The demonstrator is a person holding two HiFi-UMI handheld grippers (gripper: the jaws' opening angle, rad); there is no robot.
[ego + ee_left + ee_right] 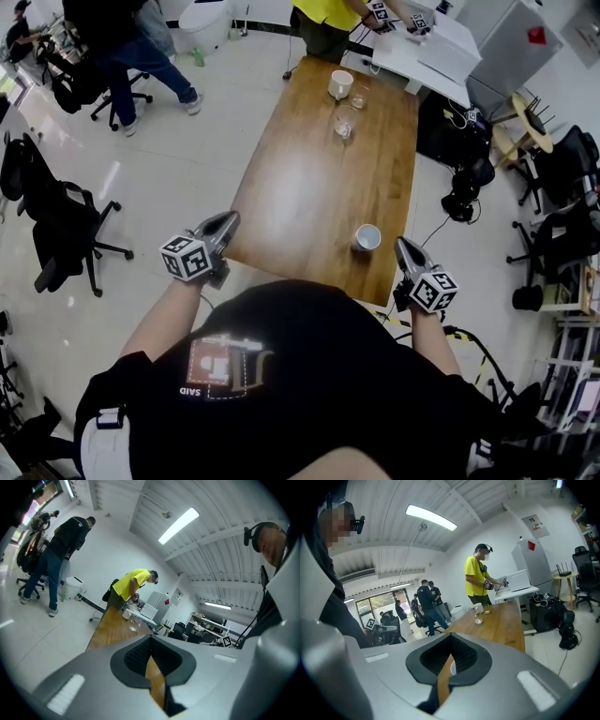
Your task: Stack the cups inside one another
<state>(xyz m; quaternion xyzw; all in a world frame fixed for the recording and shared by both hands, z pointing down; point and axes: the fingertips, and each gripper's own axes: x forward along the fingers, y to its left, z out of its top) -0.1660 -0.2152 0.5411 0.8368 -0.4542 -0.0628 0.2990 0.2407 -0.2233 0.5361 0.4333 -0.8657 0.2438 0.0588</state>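
Head view: cups stand apart on the wooden table [309, 178], none inside another. A white cup [367, 237] sits near and right, while a white mug [340, 84] and two glasses [344, 125] sit far. Left gripper [225, 225] and right gripper [405, 247] hover at the near edge, probably poised to reach. Shirt print seems to read "SAID". Left gripper view: jaws pressed together, empty. Right gripper view: likewise, aimed along the table.
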